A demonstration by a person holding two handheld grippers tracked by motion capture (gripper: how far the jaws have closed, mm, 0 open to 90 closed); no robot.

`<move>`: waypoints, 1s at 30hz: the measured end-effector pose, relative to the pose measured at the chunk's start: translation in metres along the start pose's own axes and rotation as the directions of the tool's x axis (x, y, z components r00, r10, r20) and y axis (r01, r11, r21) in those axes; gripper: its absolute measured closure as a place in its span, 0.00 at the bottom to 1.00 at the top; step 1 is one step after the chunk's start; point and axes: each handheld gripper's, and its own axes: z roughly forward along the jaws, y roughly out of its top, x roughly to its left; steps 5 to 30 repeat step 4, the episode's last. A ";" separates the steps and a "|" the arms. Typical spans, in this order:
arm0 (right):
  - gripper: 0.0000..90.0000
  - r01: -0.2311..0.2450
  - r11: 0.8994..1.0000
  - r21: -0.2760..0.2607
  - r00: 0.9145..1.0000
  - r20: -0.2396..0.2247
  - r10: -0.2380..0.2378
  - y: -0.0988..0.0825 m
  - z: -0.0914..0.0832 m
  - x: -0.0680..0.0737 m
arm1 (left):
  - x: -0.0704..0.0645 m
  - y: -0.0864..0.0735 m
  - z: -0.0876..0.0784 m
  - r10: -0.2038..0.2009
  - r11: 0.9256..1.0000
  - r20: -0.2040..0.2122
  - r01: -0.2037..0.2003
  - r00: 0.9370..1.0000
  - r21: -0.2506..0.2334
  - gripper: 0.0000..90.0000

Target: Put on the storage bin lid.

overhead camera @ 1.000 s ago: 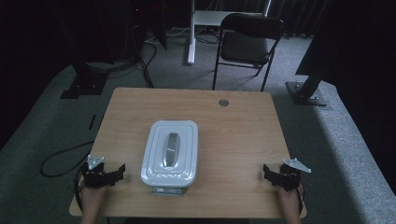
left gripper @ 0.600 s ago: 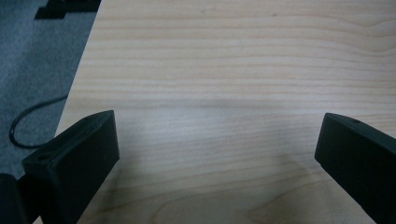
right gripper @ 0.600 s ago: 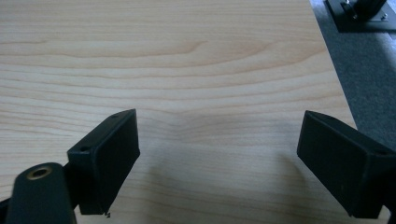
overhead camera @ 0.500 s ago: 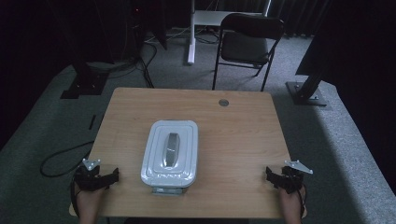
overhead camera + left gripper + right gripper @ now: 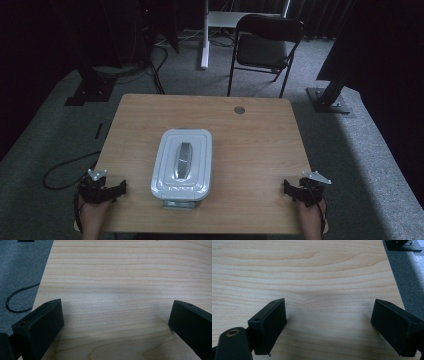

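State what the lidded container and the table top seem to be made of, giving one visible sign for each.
Lidded container: probably metal or enamel with a smooth, pale grey-white finish; its stepped lid shows a soft sheen, though plastic cannot be ruled out. Table: wood or wood-look laminate, matt, light in colour; long grain lines run across it in both gripper views.

A: Left gripper (image 5: 120,189)?
B: Held low in the left hand (image 5: 92,216), jaws spread wide, nothing between them.
A: Right gripper (image 5: 287,188)?
B: Same pose. Right hand (image 5: 312,217) grips it from behind, jaws wide apart, empty. Both point forward, well apart from each other.
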 end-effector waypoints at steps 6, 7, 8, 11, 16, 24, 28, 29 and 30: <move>0.13 0.000 1.000 0.000 1.000 0.000 0.000 0.000 0.000 0.000 | 0.000 0.000 0.000 0.000 1.000 0.000 0.000 1.000 0.000 0.01; 0.13 0.000 1.000 0.000 1.000 0.000 0.000 0.000 0.000 0.000 | 0.000 0.000 0.000 0.000 1.000 0.000 0.000 1.000 0.000 0.01; 0.13 0.000 1.000 0.000 1.000 0.000 0.000 0.000 0.000 0.000 | 0.000 0.000 0.000 0.000 1.000 0.000 0.000 1.000 0.000 0.01; 0.13 0.000 1.000 0.000 1.000 0.000 0.000 0.000 0.000 0.000 | 0.000 0.000 0.000 0.000 1.000 0.000 0.000 1.000 0.000 0.01; 0.13 0.000 1.000 0.000 1.000 0.000 0.000 0.000 0.000 0.000 | 0.000 0.000 0.000 0.000 1.000 0.000 0.000 1.000 0.000 0.01; 0.13 0.000 1.000 0.000 1.000 0.000 0.000 0.000 0.000 0.000 | 0.000 0.000 0.000 0.000 1.000 0.000 0.000 1.000 0.000 0.01; 0.13 0.000 1.000 0.000 1.000 0.000 0.000 0.000 0.000 0.000 | 0.000 0.000 0.000 0.000 1.000 0.000 0.000 1.000 0.000 0.01; 0.13 0.000 1.000 0.000 1.000 0.000 0.000 0.000 0.000 0.000 | 0.000 0.000 0.000 0.000 1.000 0.000 0.000 1.000 0.000 0.01; 0.13 0.000 1.000 0.000 1.000 0.000 0.000 0.000 0.000 0.000 | 0.000 0.000 0.000 0.000 1.000 0.000 0.000 1.000 0.000 0.01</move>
